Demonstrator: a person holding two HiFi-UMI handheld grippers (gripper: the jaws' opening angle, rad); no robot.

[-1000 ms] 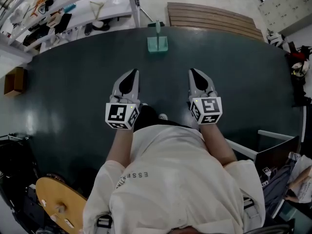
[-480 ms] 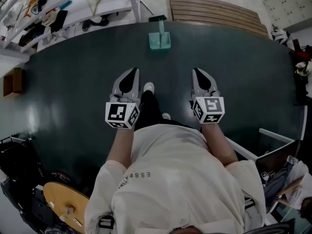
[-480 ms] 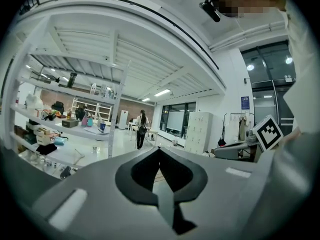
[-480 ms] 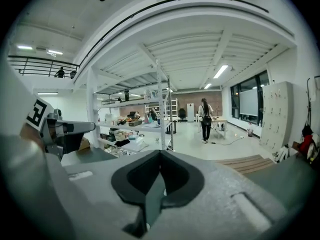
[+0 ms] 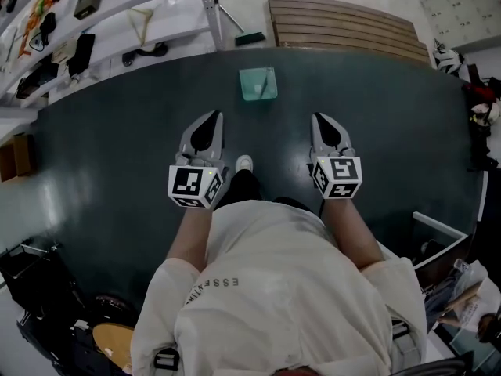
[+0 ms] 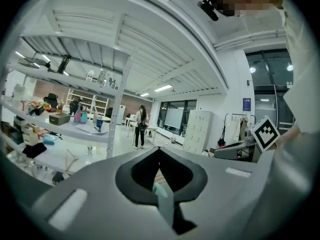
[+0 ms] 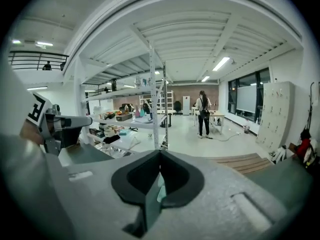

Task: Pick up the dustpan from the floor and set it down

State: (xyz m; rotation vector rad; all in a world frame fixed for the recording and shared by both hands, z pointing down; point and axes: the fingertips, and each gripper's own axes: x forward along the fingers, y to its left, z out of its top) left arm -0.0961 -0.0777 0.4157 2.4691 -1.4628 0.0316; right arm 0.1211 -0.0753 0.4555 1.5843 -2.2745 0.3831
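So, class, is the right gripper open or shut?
Shut: the right gripper shows its jaw tips meeting in its own view, with nothing clamped between them.

The head view looks steeply down from above; the 2 gripper views face forward; all 3 share the pale-green plastic dustpan (image 5: 257,84).

1. We see a dark green floor mat (image 5: 117,147) with a rounded far edge, laid on the pale floor (image 5: 243,2).
2. On the mat lies a teal dustpan (image 5: 257,84) (near the far edge), and a white shoe (image 5: 244,164) stands closer in.
3. Beyond the mat, a slatted wooden board (image 5: 344,26) lies on the pale floor.
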